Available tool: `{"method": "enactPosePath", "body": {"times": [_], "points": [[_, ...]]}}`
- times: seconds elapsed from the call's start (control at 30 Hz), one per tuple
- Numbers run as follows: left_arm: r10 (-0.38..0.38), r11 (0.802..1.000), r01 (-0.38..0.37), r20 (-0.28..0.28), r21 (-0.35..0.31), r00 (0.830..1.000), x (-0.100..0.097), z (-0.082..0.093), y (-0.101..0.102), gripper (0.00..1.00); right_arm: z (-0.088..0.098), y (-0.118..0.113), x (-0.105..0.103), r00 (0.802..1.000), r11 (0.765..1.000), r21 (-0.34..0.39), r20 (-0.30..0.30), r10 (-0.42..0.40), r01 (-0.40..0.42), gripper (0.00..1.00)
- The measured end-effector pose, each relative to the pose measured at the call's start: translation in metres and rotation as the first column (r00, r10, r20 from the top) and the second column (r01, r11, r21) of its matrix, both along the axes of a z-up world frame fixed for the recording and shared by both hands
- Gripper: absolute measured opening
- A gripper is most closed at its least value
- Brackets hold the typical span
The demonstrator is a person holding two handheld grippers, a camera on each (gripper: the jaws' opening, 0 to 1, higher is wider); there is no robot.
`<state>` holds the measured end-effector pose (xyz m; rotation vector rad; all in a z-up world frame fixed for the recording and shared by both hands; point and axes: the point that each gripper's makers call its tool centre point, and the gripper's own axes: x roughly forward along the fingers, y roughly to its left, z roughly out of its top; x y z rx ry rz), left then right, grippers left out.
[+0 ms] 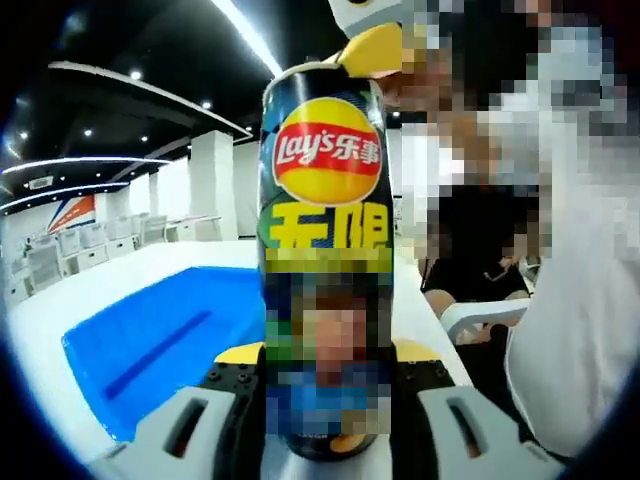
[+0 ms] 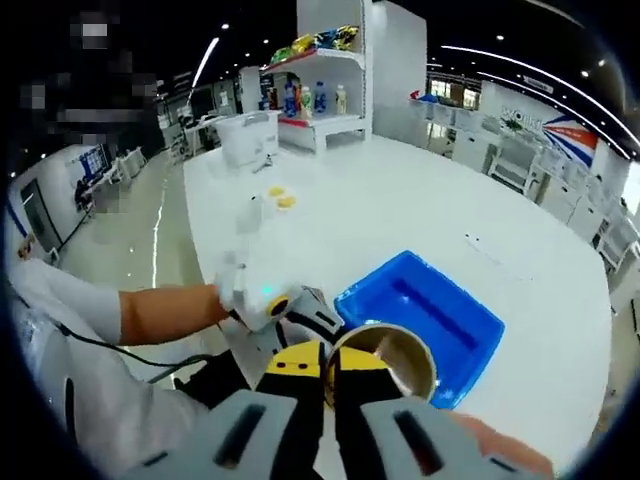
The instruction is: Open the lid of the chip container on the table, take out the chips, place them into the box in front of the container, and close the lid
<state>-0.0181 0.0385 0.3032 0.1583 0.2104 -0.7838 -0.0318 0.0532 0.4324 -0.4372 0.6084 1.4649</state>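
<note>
A dark Lay's chip can [image 1: 325,160] stands upright with my left gripper [image 1: 327,385] shut on its lower body. From above, the can's mouth [image 2: 385,365] is open and shows a golden inside; no lid is seen. My right gripper [image 2: 328,365] is at the mouth's left rim with its yellow-tipped jaws pressed together, and I cannot tell whether anything is between them. Its yellow tip [image 1: 370,50] touches the can's top rim. The blue box [image 1: 150,340] lies on the white table beside the can, just beyond it [image 2: 430,310] from above.
A person's arm [image 2: 160,310] holds the left gripper [image 2: 285,310]. A person in white [image 1: 570,330] stands close by. The white table [image 2: 400,190] stretches away with two small yellow pieces [image 2: 280,195], and a shelf of bottles and bags [image 2: 320,90] stands at its far end.
</note>
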Motion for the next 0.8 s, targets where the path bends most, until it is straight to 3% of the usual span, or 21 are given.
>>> {"method": "enactPosePath", "body": {"times": [0.17, 0.27, 0.3, 0.47, 0.67, 0.73, 0.8], "points": [[0.007, 0.995, -0.004, -0.028, 0.102, 1.0, -0.006, 0.0, 0.004, 0.47, -0.003, -0.011, 0.003, 0.994, 0.997, 0.071, -0.107, -0.035, 0.043, 0.0], [-0.011, 0.989, 0.018, -0.054, 0.148, 0.998, -0.011, 0.0, 0.003, 0.47, -0.004, -0.018, 0.003, 0.991, 0.995, 0.087, -0.13, -0.034, 0.045, 0.0], [-0.013, 0.987, 0.022, -0.059, 0.156, 0.998, -0.011, 0.001, 0.003, 0.47, -0.002, -0.018, 0.001, 0.984, 0.991, 0.12, -0.171, -0.042, 0.063, 0.0], [-0.008, 0.967, 0.031, -0.091, 0.253, 0.996, -0.016, 0.006, 0.009, 0.47, -0.002, -0.028, 0.004, 0.969, 0.979, 0.178, -0.243, -0.05, 0.095, 0.0], [-0.01, 0.926, 0.069, -0.159, 0.37, 0.987, -0.025, 0.005, 0.018, 0.47, -0.008, -0.035, 0.002, 0.927, 0.957, 0.25, -0.372, -0.047, 0.149, 0.0], [-0.032, 0.922, 0.1, -0.184, 0.374, 0.982, -0.029, 0.006, 0.019, 0.47, -0.01, -0.037, -0.001, 0.901, 0.948, 0.274, -0.432, -0.032, 0.165, 0.0], [-0.039, 0.914, 0.117, -0.203, 0.387, 0.978, -0.03, 0.007, 0.02, 0.47, -0.013, -0.04, 0.002, 0.896, 0.938, 0.295, -0.444, -0.032, 0.18, 0.0]]}}
